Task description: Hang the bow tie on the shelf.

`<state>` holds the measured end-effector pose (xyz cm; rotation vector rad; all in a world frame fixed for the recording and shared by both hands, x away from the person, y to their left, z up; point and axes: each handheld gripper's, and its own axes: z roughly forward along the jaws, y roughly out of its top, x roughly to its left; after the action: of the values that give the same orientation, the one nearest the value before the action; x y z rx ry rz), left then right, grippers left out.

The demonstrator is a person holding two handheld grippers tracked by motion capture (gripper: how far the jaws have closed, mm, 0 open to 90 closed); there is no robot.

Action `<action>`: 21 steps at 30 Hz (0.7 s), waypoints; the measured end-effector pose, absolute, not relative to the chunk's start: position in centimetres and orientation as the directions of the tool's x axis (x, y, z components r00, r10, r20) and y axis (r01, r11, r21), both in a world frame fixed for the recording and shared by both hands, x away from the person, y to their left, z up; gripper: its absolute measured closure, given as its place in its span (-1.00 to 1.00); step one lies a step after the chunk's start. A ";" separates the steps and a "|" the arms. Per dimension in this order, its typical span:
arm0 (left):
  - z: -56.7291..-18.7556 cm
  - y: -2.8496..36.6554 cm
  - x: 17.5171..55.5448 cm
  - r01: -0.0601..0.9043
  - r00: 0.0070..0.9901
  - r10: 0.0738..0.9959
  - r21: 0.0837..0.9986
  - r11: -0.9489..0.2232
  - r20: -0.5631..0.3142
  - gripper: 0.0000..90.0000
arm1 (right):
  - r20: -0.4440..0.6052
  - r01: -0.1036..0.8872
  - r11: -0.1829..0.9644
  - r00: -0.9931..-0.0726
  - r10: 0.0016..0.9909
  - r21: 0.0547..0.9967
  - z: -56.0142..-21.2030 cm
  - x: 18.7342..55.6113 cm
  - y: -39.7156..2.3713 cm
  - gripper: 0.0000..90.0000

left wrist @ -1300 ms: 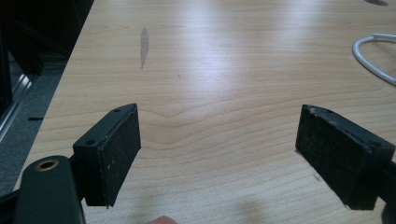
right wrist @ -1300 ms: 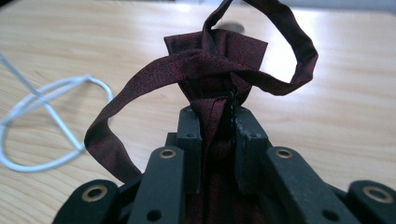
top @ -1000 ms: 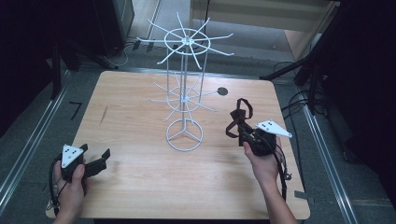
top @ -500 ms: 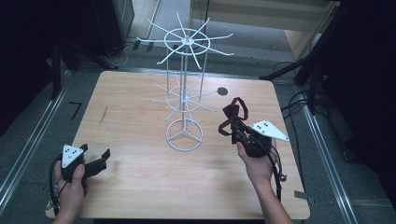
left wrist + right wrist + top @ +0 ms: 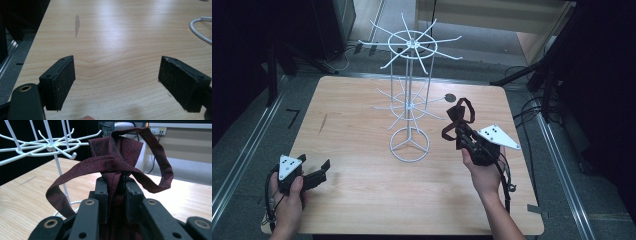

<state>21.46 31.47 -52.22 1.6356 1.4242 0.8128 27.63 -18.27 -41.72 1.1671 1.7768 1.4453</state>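
You have a light wooden table with rounded corners. A white wire rack stands on it by its ring base, right of centre. A small dark round spot lies at the far right. A faint grey smear marks the left side.

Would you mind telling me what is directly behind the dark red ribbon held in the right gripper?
Behind the dark red ribbon stands the white wire rack, with the wooden table below. The ribbon covers whatever lies straight beyond its knot.
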 end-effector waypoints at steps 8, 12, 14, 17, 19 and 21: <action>-52.2 31.4 21.4 0.464 0.157 0.987 0.885 -0.044 -0.033 -0.67 | 0.108 0.270 0.024 -0.464 0.879 0.963 -41.0 27.9 -17.6 0.70; -52.2 31.4 21.4 0.462 0.158 0.987 0.886 -0.045 -0.032 -0.67 | 0.114 0.272 0.020 -0.468 0.876 0.962 -40.6 28.2 -17.1 0.70; -52.2 31.4 21.4 0.461 0.159 0.987 0.886 -0.045 -0.033 -0.67 | 0.114 0.273 0.022 -0.472 0.874 0.962 -40.4 28.3 -16.8 0.70; -52.2 31.4 21.4 0.461 0.159 0.987 0.886 -0.045 -0.033 -0.67 | 0.110 0.269 0.025 -0.476 0.872 0.963 -40.1 28.4 -16.5 0.70; -52.2 31.5 21.4 0.463 0.160 0.987 0.885 -0.045 -0.033 -0.67 | 0.112 0.269 0.023 -0.475 0.873 0.963 -40.0 28.5 -16.3 0.70; -52.2 31.5 21.4 0.463 0.160 0.986 0.885 -0.045 -0.034 -0.67 | 0.115 0.270 0.020 -0.474 0.873 0.963 -39.9 28.5 -16.2 0.70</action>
<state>21.39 31.45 -52.23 1.6312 1.4166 0.8193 28.55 -16.16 -39.89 1.1655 1.7734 1.4788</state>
